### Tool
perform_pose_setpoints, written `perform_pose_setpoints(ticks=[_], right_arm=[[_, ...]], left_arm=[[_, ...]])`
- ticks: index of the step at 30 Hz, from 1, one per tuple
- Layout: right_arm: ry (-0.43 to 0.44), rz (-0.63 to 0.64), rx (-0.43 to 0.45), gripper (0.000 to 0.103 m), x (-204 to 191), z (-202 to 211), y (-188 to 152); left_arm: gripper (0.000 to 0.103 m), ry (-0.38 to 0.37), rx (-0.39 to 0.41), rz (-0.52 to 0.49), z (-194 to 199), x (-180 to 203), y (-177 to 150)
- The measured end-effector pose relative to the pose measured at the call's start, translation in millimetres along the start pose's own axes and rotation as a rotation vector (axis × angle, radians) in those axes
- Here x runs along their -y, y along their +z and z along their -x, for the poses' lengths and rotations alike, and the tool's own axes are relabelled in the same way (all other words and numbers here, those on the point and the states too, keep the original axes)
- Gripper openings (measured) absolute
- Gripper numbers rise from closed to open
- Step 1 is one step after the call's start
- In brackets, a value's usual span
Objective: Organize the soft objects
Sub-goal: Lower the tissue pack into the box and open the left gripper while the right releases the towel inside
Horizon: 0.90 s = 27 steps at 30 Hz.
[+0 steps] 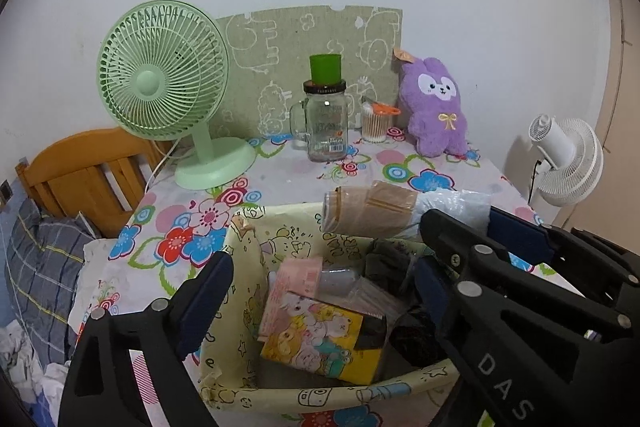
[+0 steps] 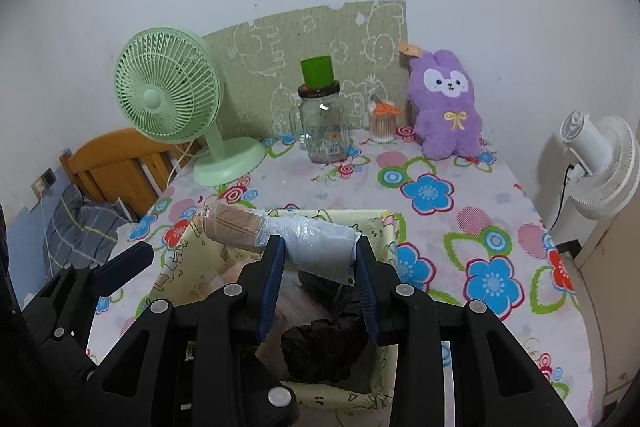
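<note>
My right gripper [image 2: 320, 247] is shut on a plastic-wrapped roll of tan and pale blue fabric [image 2: 280, 237], held level above a yellow cartoon-print basket [image 2: 176, 259]. The roll [image 1: 384, 211] and the right gripper [image 1: 460, 223] also show in the left wrist view. The basket [image 1: 240, 259] holds a pink packet [image 1: 292, 291], a yellow cartoon packet [image 1: 320, 347] and dark bundles [image 2: 320, 343]. My left gripper [image 1: 320, 275] is open and empty over the basket's left side. A purple plush rabbit [image 2: 448, 111] sits at the back of the table.
A floral cloth covers the table [image 2: 460, 211]. At the back stand a green desk fan [image 1: 164, 83], a glass jar with a green cup on top [image 1: 326, 123], a cotton swab tub [image 1: 376, 125] and a green board. A white fan [image 2: 600, 163] stands at right, a wooden headboard [image 1: 80, 175] at left.
</note>
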State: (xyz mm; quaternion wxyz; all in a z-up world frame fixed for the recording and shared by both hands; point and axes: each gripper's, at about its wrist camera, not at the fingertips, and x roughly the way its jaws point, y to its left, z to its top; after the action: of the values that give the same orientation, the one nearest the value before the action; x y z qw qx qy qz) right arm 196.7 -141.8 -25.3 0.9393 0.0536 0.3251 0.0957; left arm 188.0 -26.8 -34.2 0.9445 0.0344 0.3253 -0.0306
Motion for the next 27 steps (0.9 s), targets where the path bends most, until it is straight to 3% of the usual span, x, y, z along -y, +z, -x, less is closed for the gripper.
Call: perform_pose_setpoints(ticks=[13,20,27], right_arm=[[0.041,0.018,-0.054,0.04,-15.2,-23.2,-11.7],[0.014,0.021,-0.088,0.046,-16.6,-28.2,-18.2],[-0.02,-0.002,-0.081,0.066,-8.7,-22.9,-20.8]], left_arm=[[0.093,0.046,-0.052,0.011,-10.3,-15.8,-15.1],[0.093,0.05,-0.075,0.001,-13.3,-17.5,-21.2],[0.093,0.046,-0.072,0.007,-10.4,-18.2,-21.2]])
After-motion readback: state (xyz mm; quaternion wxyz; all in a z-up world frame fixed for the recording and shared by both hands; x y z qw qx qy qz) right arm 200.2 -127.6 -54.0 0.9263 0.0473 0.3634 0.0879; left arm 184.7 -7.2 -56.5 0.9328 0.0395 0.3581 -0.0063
